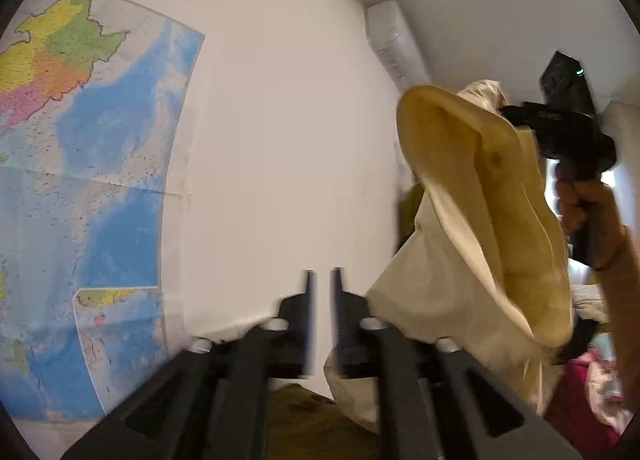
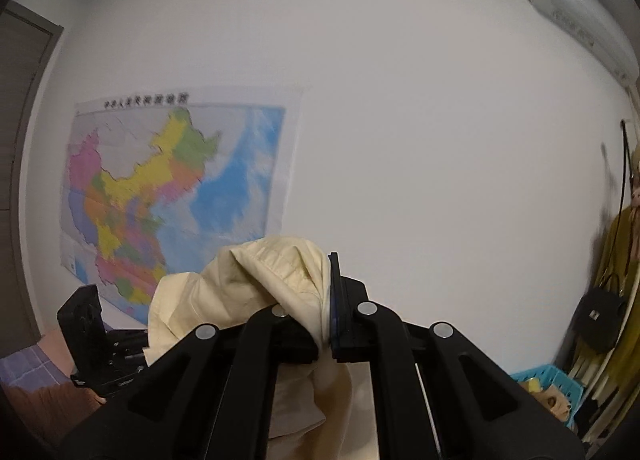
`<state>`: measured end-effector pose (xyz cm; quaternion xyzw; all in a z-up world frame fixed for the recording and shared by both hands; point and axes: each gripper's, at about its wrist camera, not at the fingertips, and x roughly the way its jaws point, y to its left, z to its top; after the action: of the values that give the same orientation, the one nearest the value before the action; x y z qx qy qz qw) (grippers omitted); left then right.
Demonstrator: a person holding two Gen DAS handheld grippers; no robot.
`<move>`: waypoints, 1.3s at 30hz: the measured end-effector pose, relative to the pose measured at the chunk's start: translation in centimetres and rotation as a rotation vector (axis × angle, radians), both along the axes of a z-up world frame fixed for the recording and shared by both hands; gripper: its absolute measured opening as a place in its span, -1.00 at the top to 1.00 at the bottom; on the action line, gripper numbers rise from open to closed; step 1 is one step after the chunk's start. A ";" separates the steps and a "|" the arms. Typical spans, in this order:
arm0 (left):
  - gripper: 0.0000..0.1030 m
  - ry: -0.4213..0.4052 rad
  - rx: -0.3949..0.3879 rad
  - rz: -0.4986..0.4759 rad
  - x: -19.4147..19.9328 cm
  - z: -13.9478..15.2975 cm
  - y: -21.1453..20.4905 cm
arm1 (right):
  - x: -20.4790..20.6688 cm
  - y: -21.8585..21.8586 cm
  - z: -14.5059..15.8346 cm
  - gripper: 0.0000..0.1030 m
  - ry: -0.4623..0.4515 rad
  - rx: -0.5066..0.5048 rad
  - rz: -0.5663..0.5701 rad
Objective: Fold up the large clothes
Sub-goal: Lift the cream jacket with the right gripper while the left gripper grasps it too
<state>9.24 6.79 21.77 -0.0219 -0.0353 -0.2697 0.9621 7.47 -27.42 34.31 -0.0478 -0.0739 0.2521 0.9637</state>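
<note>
While clamped in the right tool (image 2: 326, 300), the cream garment (image 2: 256, 284) hangs below.

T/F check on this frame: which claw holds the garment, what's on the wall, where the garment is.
1. The right claw is clamped on the cream garment. True.
2. The left claw grips the garment too. False: its fingers stand apart with only wall between them.
3. A map hangs on the wall. True.
4. The garment lies flat on a table. False: it hangs in the air from the right claw.
5. An air conditioner is mounted high on the wall. True.
</note>
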 end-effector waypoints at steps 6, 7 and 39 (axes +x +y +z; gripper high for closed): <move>-0.49 0.083 0.078 -0.287 -4.2 -7.3 -2.2 | -3.8 -0.1 -0.7 0.92 0.017 0.019 0.061; -0.60 0.076 0.091 -0.326 -4.7 -8.4 -2.9 | -4.2 0.0 -1.2 0.92 0.031 0.019 0.073; 0.93 -0.172 0.201 0.433 -25.7 9.5 5.0 | -16.3 -1.1 -7.0 0.91 0.062 0.158 0.503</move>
<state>-16.49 11.82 31.30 0.1050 -0.0938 -0.0602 0.9882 -8.87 -28.47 27.33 0.0549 -0.0735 0.4787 0.8732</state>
